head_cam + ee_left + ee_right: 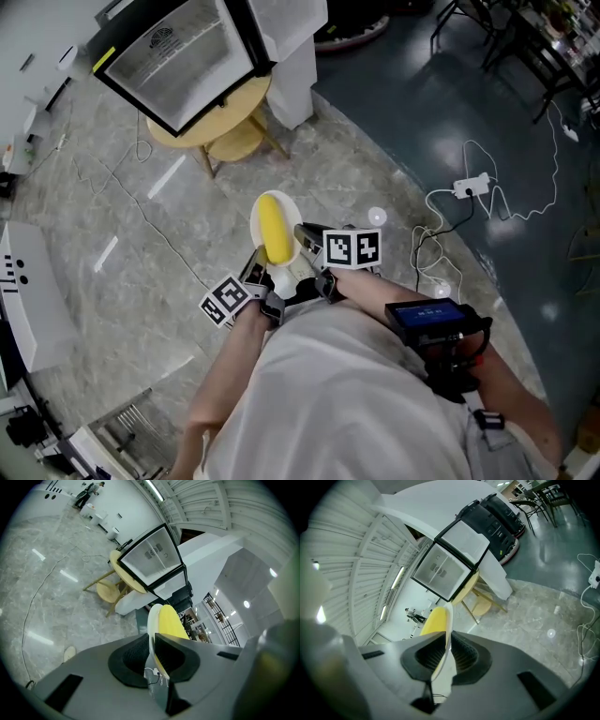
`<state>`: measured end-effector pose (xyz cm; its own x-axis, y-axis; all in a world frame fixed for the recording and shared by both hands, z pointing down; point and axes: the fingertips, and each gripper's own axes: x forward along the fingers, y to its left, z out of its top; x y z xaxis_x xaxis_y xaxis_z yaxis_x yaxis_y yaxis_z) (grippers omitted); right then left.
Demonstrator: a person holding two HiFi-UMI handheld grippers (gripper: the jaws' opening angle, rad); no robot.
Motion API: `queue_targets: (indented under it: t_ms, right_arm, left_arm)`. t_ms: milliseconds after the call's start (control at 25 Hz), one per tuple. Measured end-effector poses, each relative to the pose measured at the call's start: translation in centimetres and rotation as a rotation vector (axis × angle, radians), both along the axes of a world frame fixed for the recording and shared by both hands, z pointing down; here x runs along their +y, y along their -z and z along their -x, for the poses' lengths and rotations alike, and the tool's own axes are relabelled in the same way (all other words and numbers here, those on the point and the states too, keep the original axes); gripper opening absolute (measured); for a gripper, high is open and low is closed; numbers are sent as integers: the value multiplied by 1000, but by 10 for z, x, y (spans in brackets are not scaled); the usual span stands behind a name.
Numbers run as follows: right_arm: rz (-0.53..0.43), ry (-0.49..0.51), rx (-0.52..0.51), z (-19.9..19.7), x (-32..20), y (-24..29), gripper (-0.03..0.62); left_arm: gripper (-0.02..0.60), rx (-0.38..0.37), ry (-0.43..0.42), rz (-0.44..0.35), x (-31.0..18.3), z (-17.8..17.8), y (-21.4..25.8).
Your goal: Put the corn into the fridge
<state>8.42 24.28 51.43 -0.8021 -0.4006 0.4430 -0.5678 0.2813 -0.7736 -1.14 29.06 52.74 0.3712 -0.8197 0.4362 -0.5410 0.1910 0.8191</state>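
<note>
The pads (130,660) of the left gripper (152,643) are pinching the thin edge of a white plate (152,618), the two jaws pressing on it from either side. The right gripper (446,649) is doing the same at the plate's other side, its jaws closing on the rim with the plate standing edge-on between them. A yellow corn cob (274,228) is lying lengthwise on the plate, which the person is carrying between both grippers in front of the body, above a pale marble-patterned floor (112,216). The cob is showing beyond each pair of jaws in the two gripper views.

Ahead of the plate, well apart from it, a small black fridge (180,54) with a glass door is standing on a round wooden table (236,105), with a wooden stool (232,142) tucked beneath and a white pillar (292,80) just beside it. A black device with a lit blue screen (427,315) is sitting on the person's right forearm. To the right, on the darker floor, a white power strip (472,185) is trailing a looping white cable.
</note>
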Motion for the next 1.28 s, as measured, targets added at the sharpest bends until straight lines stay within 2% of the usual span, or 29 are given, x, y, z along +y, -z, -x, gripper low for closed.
queue_targets:
  t_ms: [80, 280, 560, 920, 1280]
  right_arm:
    - [7, -1, -2, 8, -21, -1, 37]
    - [1, 1, -7, 8, -18, 1, 37]
    - [12, 4, -14, 26, -51, 1, 37]
    - [20, 5, -14, 79, -114, 4, 37]
    - [22, 10, 1, 112, -139, 6, 37]
  left_arm:
    - [37, 2, -3, 6, -21, 8, -1]
    - [37, 6, 2, 2, -17, 7, 1]
    - [37, 7, 2, 7, -50, 26, 4]
    - [37, 15, 25, 1, -113, 80, 6]
    - [37, 4, 23, -6, -137, 114, 10]
